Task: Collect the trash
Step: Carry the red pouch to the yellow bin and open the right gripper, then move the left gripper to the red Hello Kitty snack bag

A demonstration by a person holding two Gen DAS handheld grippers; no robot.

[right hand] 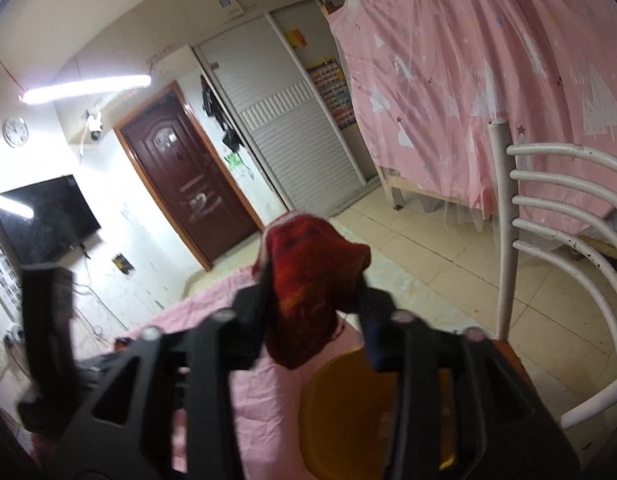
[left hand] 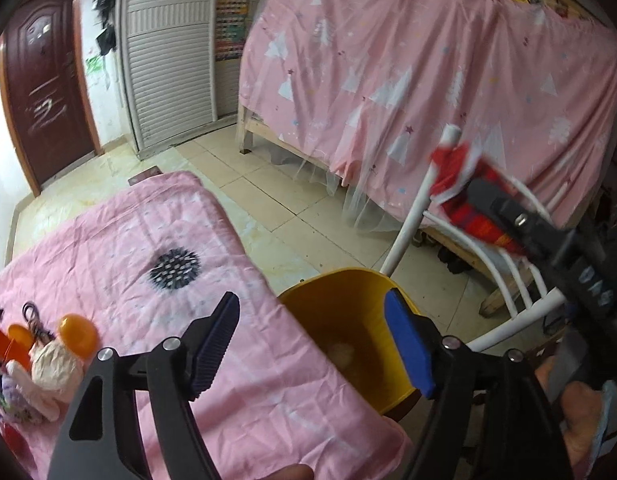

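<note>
A yellow bin stands off the right edge of the pink-covered table, with a pale crumpled wad lying inside. My left gripper hangs open above the table edge and the bin's rim, nothing between its blue pads. My right gripper is above the bin, its jaws parted, and a crumpled red wrapper sits loosely between them. In the left wrist view the red wrapper shows blurred at that gripper's tip. Crumpled paper and an orange ball lie at the table's left.
A white metal chair stands just right of the bin, and its backrest is near my right gripper. A bed draped in a pink sheet fills the back. A hand shows at lower right. A dark door is at the rear left.
</note>
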